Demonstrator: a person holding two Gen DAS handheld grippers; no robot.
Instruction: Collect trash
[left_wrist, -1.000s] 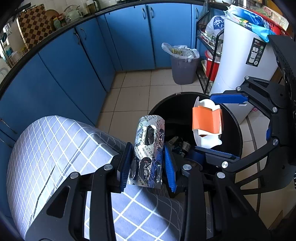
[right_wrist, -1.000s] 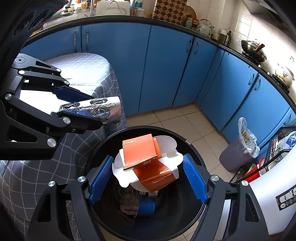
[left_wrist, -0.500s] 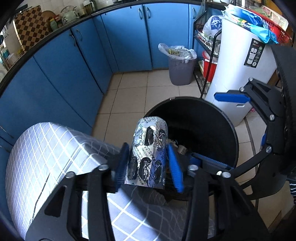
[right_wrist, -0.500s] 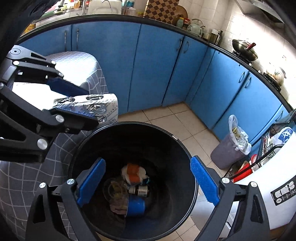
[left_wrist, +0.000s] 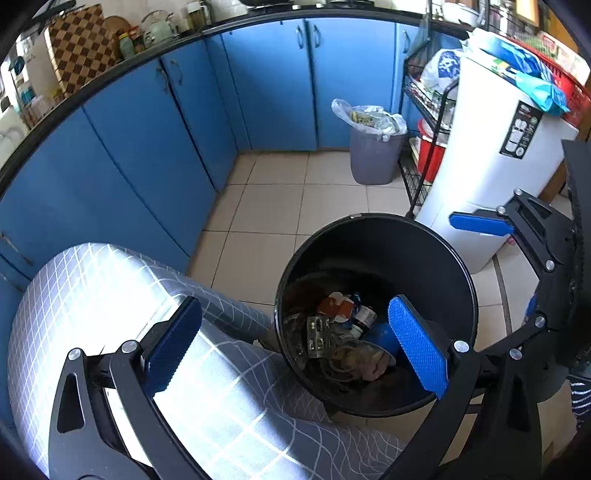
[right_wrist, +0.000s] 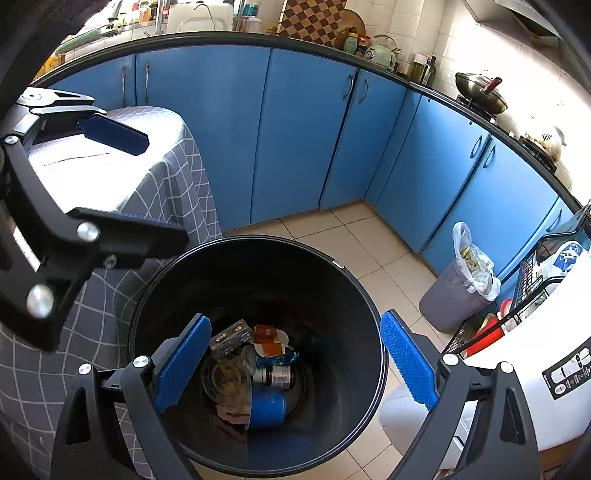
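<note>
Both pieces have dropped: blister pack (left_wrist: 318, 336) and orange-white carton (right_wrist: 269, 338) lie in the black bin (left_wrist: 458, 266), lower centre. Left gripper (left_wrist: 295, 345) is opening, empty; right gripper (right_wrist: 295, 363) gapes empty. Probably best lift both clear before fetching more trash

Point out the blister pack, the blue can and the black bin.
blister pack (left_wrist: 318, 336): left wrist view, middle of its foil face, inside the bin.
blue can (right_wrist: 267, 408): right wrist view, its side wall, lying at the bin's bottom.
black bin (right_wrist: 295, 273): right wrist view, bare inner wall at the far side.
</note>
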